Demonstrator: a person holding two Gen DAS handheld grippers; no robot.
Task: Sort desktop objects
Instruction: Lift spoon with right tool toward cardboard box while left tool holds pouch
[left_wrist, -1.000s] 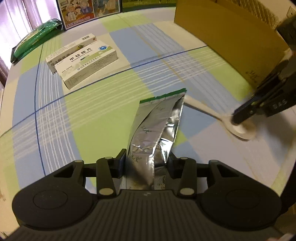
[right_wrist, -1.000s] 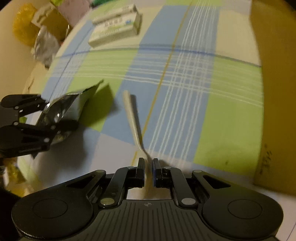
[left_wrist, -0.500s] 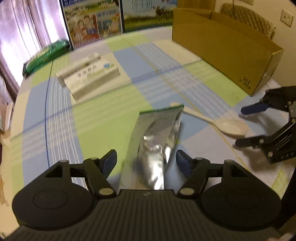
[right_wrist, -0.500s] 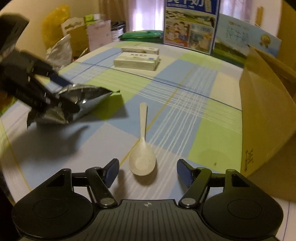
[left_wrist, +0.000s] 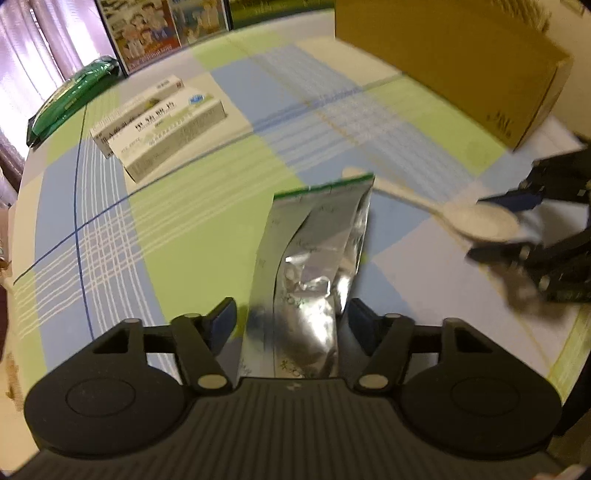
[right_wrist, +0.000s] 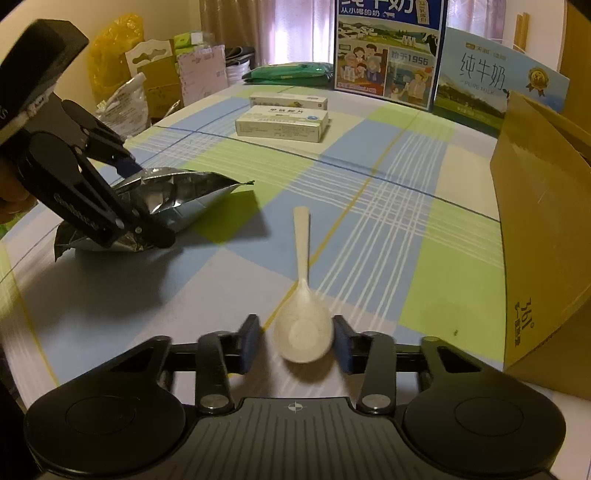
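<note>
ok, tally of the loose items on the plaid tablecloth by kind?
White medicine boxes: 2
Silver foil pouch: 1
White plastic spoon: 1
Green packet: 1
Brown cardboard box: 1
Total: 6

Dim, warm indoor light; the brightest patch is the curtained window (right_wrist: 291, 29) far beyond the fingertips. The foil pouch (left_wrist: 314, 258) between the left fingers throws glare and casts a dark shadow. The left view is motion-blurred, worst at right. Fisheye bends the edges and darkens the corners.
</note>
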